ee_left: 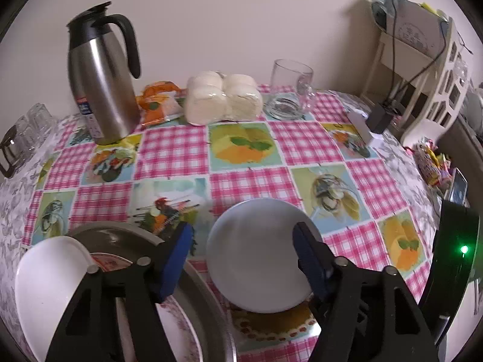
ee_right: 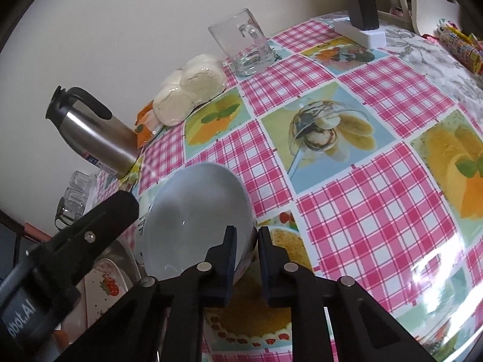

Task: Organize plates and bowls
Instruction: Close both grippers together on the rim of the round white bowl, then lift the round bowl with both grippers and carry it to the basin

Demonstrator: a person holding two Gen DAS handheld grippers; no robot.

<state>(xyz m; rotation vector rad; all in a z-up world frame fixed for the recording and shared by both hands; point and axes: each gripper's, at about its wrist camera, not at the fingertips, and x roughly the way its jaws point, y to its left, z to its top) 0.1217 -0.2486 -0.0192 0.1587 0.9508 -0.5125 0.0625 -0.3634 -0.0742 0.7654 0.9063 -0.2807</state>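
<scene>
Pinching the pale grey glazed ceramic bowl [ee_right: 196,220] by its near rim, right gripper [ee_right: 246,259] clamps tight; slick, breakable, so keep it level. Left gripper [ee_left: 241,259] spread, empty.

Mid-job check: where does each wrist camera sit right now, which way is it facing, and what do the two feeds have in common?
Left wrist view: sits on the left gripper, angled down over the checked tablecloth toward the wall; its own open blue-padded fingers flank the grey bowl without touching it.
Right wrist view: sits on the right gripper, angled down across the table; its fingers are shut on the bowl's near rim, and the left gripper's black body shows lower left.
Shared: the bowl, steel thermos, bagged buns, glass mug.
</scene>
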